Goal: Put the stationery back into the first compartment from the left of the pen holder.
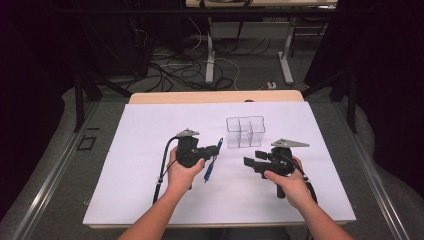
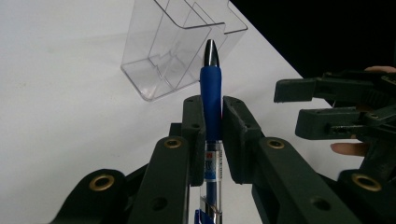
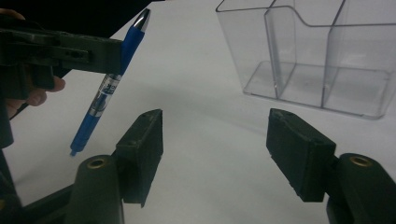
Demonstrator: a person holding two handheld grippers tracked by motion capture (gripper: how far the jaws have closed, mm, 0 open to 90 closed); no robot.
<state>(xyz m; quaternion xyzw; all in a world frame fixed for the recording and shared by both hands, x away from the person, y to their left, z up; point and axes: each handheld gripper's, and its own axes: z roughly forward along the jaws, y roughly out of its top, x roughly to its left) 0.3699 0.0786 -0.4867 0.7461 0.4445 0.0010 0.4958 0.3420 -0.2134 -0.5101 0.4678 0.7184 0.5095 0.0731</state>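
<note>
- While the left gripper (image 1: 216,149) is clamping its two black jaws on a blue plastic ballpoint pen with a silver tip and a clear lower barrel (image 1: 212,159), the pen is hanging clear of the white tabletop sheet (image 1: 140,150), tilted, with its silver tip uppermost and pointing toward the clear plastic desk organiser with several open-topped compartments (image 1: 245,131).
- In the left gripper view the jaws are pressing on the blue rubbery grip section of the pen (image 2: 211,100), just above the clear barrel with its printed label; the silver tip is standing well proud of the jaws.
- The right gripper (image 1: 255,161) is sitting near the pen with its jaws wide apart and nothing between them; in the right gripper view its fingers (image 3: 140,140) are framing bare sheet, with the pen (image 3: 105,93) off to the left and the organiser (image 3: 303,60) ahead.
- Judging by its look, the pen is light, slim and stiff, so weight is no concern, but a round smooth barrel is likely to roll or pivot between flat pads.
- The rubbery grip looks like the best place to hold: softer and less slippery than the clear barrel.
- The organiser is probably light and rigid with thin walls, so a knock from the pen or a jaw could slide or tip it.
</note>
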